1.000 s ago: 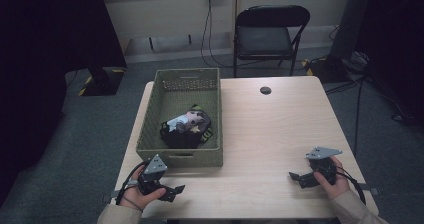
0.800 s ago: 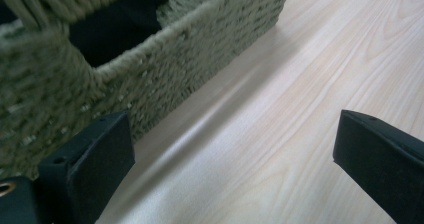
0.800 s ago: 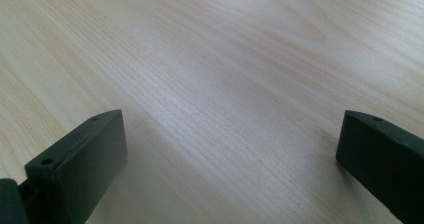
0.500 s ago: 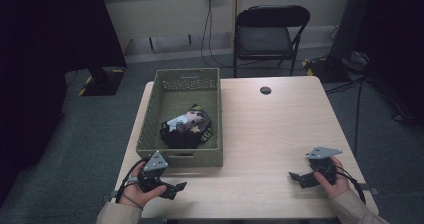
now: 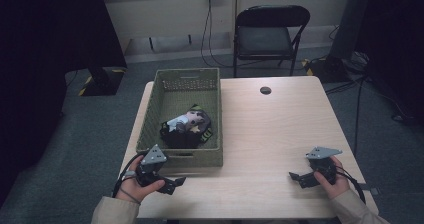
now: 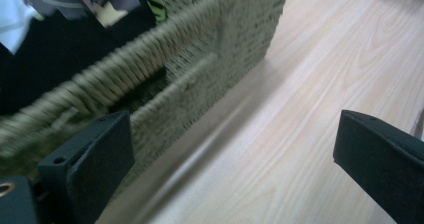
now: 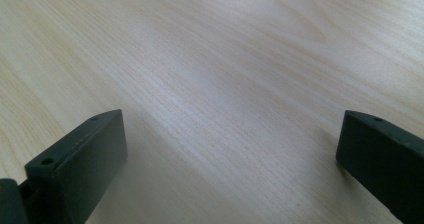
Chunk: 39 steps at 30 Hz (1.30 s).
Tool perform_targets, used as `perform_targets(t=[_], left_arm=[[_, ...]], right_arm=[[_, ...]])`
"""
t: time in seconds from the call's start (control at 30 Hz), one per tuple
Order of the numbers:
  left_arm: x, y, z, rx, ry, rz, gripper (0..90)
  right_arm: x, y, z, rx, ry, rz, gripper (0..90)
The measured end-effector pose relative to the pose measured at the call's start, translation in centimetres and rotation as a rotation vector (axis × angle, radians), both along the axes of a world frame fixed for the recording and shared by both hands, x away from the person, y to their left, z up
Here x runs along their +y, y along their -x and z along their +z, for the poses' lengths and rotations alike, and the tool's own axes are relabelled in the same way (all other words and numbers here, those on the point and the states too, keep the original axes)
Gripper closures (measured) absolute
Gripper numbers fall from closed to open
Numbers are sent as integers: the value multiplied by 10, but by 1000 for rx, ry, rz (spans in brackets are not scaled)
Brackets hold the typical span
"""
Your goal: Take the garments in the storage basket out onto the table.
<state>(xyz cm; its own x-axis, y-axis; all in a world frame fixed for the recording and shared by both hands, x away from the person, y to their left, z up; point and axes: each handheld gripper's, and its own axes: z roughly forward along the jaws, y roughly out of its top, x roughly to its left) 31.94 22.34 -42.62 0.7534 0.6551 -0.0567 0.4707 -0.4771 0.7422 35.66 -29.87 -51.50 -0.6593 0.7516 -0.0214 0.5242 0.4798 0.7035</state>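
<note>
Basket (image 5: 150,119) runs lengthwise away — both grippers, left (image 5: 172,183) and right (image 5: 300,178), gape wide, empty.

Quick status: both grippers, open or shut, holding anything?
Left gripper: open, empty, beside the basket.
Right gripper: open, empty, over the table.

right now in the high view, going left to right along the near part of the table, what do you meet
left gripper with open black jaws → green woven basket holding dark bundled clothes → bare light wood table → right gripper, also open
</note>
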Motion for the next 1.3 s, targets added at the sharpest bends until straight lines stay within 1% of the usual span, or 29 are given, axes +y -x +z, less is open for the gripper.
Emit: perform_targets(t=[0.07, 0.2, 0.37, 0.5, 0.6, 0.7, 0.77, 0.9, 1.07, 1.17, 1.3], left_arm=[[-1, -1, 5, -3, 5, -2, 22], [-2, -4, 15, -12, -1, -12, 22], [-3, -9, 26, -9, 12, -7, 22], [-3, -14, 33, -16, 19, 1, 20], [-2, -19, 37, -22, 34, 17, 20], [-3, -23, 41, -29, 27, 20, 20], [-4, -26, 45, -33, 31, 21, 20], [-5, -31, 51, -40, 19, 20, 20], [-7, -39, 57, -49, 24, 22, 20], [-9, -46, 59, -43, 32, 20, 21], [-13, -52, 62, -39, 21, 27, 22]], right_arm=[[0, 0, 0, 0, 0, 0, 0], [0, 0, 0, 0, 0, 0, 0], [0, 0, 0, 0, 0, 0, 0], [0, 0, 0, 0, 0, 0, 0], [0, 0, 0, 0, 0, 0, 0], [0, 0, 0, 0, 0, 0, 0], [0, 0, 0, 0, 0, 0, 0], [0, 0, 0, 0, 0, 0, 0], [0, 0, 0, 0, 0, 0, 0], [0, 0, 0, 0, 0, 0, 0], [0, 0, 0, 0, 0, 0, 0]])
